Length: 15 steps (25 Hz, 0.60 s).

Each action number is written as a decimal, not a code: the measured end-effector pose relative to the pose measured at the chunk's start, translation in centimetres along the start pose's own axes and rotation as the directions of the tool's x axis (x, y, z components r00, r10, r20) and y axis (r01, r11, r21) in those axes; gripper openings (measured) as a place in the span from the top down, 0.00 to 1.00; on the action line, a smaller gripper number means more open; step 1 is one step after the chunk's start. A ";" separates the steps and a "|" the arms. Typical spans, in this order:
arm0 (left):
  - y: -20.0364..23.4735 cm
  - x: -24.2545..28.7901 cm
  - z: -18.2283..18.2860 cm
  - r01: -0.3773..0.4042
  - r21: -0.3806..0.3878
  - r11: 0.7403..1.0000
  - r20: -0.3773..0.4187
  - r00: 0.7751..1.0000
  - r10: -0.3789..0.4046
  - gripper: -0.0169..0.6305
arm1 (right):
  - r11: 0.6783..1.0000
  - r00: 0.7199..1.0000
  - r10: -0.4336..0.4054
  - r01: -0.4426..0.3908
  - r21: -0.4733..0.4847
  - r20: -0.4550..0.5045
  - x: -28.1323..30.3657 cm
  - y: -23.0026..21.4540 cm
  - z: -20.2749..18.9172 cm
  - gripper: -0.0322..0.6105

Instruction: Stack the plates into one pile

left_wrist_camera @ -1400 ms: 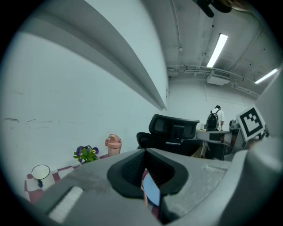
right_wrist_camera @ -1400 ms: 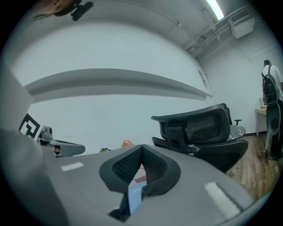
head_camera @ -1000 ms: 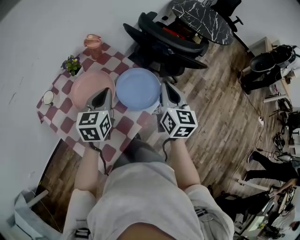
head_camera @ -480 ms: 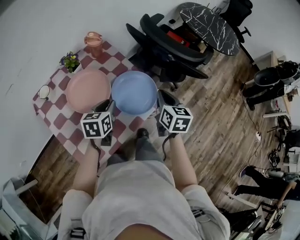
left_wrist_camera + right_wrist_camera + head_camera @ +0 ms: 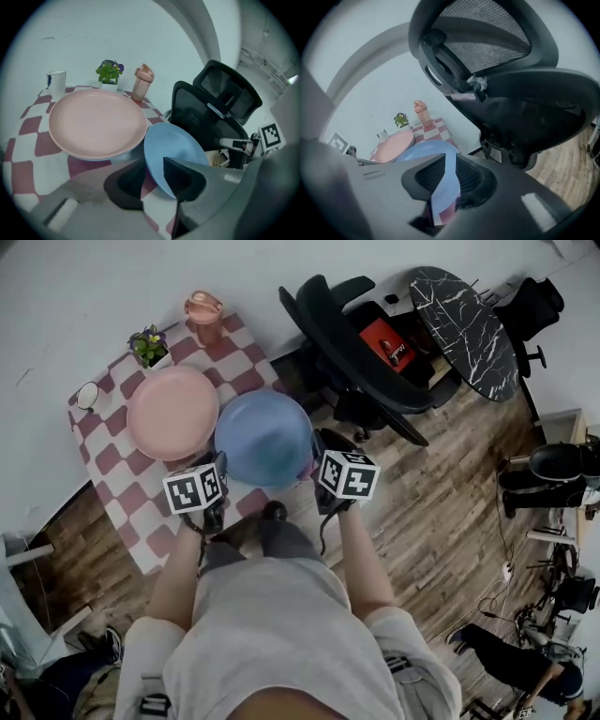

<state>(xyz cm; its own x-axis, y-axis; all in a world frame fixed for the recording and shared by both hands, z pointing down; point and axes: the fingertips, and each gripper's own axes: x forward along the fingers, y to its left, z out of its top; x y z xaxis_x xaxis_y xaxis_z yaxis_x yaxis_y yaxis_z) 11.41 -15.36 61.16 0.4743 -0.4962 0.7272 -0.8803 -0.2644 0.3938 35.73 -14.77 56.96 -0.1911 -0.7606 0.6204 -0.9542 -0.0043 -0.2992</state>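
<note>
The only print on show is the black-and-white square pattern on each gripper's marker cube, and a few white characters on a red box on the seat of the black mesh office chair; those characters are too small to read. The white mug has a dark mark on its side that cannot be made out.

In the right gripper view, the right gripper has its ribbed pads closed tight on the rim of the round light-blue plate, which runs edge-on between them. In the left gripper view, the left gripper has its jaws a moderate way apart. The blue plate's near rim sits in that gap against the right-hand pad, and checked cloth shows between the rim and the other pad, so this gripper does not pinch the plate.

From the head view, the blue plate hangs tilted between the two grippers at the table's edge, just beside the round pink plate. The pink plate lies flat on the red-and-white checked tablecloth.

Behind the pink plate stand the mug, a small potted plant with purple flowers and a pink lidded drinking bottle. A black marble-patterned round table stands on the wooden plank floor beyond the chair.
</note>
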 end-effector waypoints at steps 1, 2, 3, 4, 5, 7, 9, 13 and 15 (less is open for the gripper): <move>0.3 0.3 -0.3 -0.021 -0.019 1.000 -0.003 1.000 0.021 0.77 | 1.000 1.000 0.010 -0.010 -0.006 -0.026 0.8 -0.4 -0.4 0.83; 0.6 0.6 -0.7 -0.039 -0.035 0.999 -0.006 0.999 0.039 0.76 | 1.000 0.999 0.018 -0.018 -0.012 -0.051 1.5 -0.8 -0.8 0.81; 0.8 0.8 -1.0 -0.055 -0.050 0.997 -0.010 0.998 0.055 0.76 | 1.000 0.997 0.025 -0.027 -0.016 -0.075 2.2 -1.1 -1.2 0.80; 1.0 1.1 -1.2 -0.069 -0.065 0.996 -0.013 0.998 0.068 0.76 | 0.999 0.995 0.033 -0.035 -0.020 -0.097 2.9 -1.4 -1.6 0.78; 1.2 1.3 -1.5 -0.081 -0.080 0.994 -0.016 0.997 0.080 0.76 | 0.999 0.992 0.042 -0.045 -0.022 -0.118 3.5 -1.6 -2.0 0.78; 1.5 1.8 -2.0 -0.099 -0.107 0.989 -0.024 0.995 0.097 0.76 | 0.998 0.986 0.057 -0.062 -0.025 -0.155 4.6 -1.9 -2.8 0.76; 1.5 2.4 -2.3 -0.107 -0.128 0.986 -0.033 0.994 0.104 0.76 | 0.997 0.981 0.068 -0.074 -0.028 -0.184 5.5 -2.2 -3.5 0.76; 1.0 3.2 -2.8 -0.118 -0.127 0.985 -0.063 0.992 0.111 0.80 | 0.996 0.972 0.068 -0.077 -0.034 -0.223 6.4 -2.4 -4.5 0.86; 0.8 3.3 -2.8 -0.133 -0.110 0.985 -0.069 0.990 0.126 0.86 | 0.996 0.971 0.060 -0.073 -0.049 -0.230 6.5 -2.6 -4.5 0.92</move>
<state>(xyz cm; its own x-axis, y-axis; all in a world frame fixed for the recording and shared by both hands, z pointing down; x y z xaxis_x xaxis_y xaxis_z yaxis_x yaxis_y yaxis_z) 12.27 -14.93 65.45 0.3586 -0.4676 0.8079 -0.9299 -0.1034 0.3529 35.97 -16.78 65.00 -0.2960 -0.5901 0.7511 -0.9477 0.0833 -0.3081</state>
